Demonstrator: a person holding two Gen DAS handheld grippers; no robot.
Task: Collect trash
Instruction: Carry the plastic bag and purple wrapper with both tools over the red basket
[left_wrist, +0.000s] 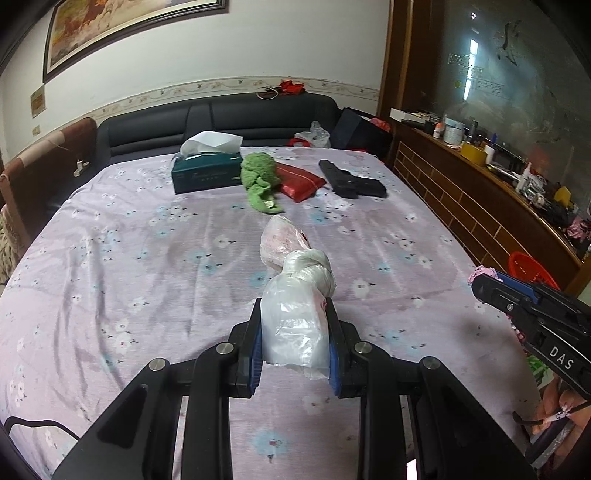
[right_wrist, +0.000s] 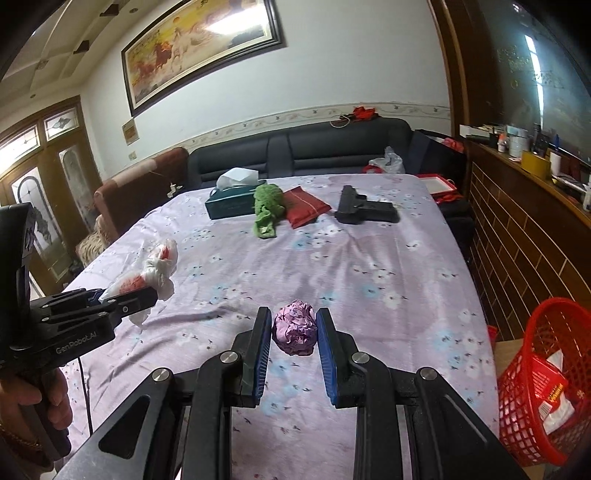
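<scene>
**Clerk:** Trash, two items. Item one: knotted plastic bag (left_wrist: 295, 295), translucent white with red-pink blotches inside, twisted into a knot at mid-length. Location: clamped between the pads of the left gripper (left_wrist: 294, 317), the far half sticking out over the floral bedsheet (left_wrist: 129, 240). Item two: crumpled paper ball (right_wrist: 294, 328), lilac, tightly creased. Location: pinched in the right gripper (right_wrist: 293, 328), jaws narrowed onto it, above the near part of the sheet.

**Checker:** Receptacle?

**Clerk:** Red basket (right_wrist: 546, 376), off the bed's right edge, some packaging already in it.

**Checker:** Risks on file?

**Clerk:** Three, all judged. The bag is slick film held by its soft end only; it could slide out if swung, and the knotted half would drag it forward. The paper ball is light and springy, gripped at its sides, so a slackened squeeze would likely drop it onto the sheet short of the basket. The left gripper must cross toward the right side to reach the basket, so the two tools could knock together.

**Checker:** Non-trash nearby?

**Clerk:** Tissue box (left_wrist: 207, 173), green cloth (left_wrist: 260, 181), red pouch (left_wrist: 301, 181), black toy pistol (left_wrist: 351, 181). All well apart, at the far end.
</scene>
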